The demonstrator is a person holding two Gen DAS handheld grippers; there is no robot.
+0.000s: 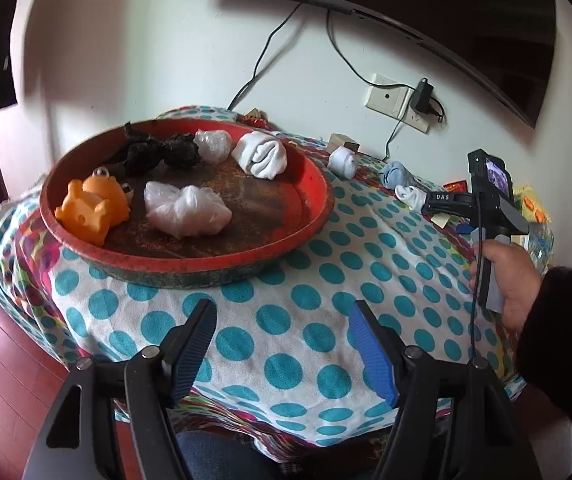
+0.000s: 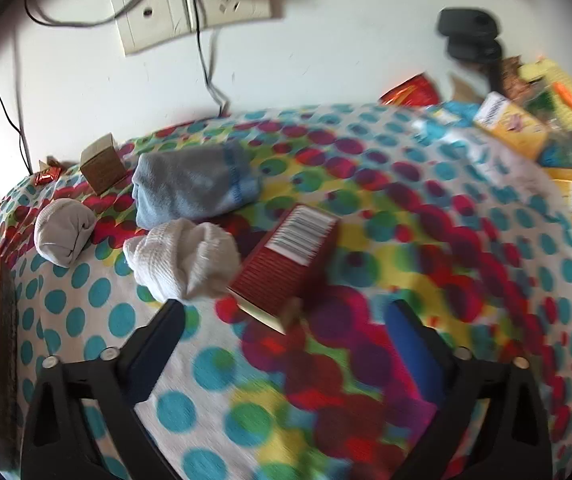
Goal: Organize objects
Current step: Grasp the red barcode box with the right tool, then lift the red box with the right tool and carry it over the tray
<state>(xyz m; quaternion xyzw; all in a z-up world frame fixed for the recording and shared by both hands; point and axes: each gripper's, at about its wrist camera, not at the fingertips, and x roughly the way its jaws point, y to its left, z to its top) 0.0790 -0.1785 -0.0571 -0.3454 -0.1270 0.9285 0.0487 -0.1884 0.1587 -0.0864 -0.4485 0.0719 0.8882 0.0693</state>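
— Two grippers, what are they doing?
— The left gripper (image 1: 282, 344) hangs over the spotted table (image 1: 286, 280) near the red tray (image 1: 318, 184), fingers spread, grasping nothing. The right gripper (image 2: 286, 332) has fingers apart too, empty.
— And the objects?
— A red box (image 2: 286, 256) lies just ahead of the right gripper, touching a white rolled sock (image 2: 182, 260); a blue sock (image 2: 194, 184) lies behind.

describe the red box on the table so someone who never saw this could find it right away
Start at the polka-dot tablecloth under the wall socket. In front of the open right gripper lie three rolled socks, and the red box sits just right of the white ribbed sock, touching it. It is the only flat, hard-edged item there, with a white barcode label on top.
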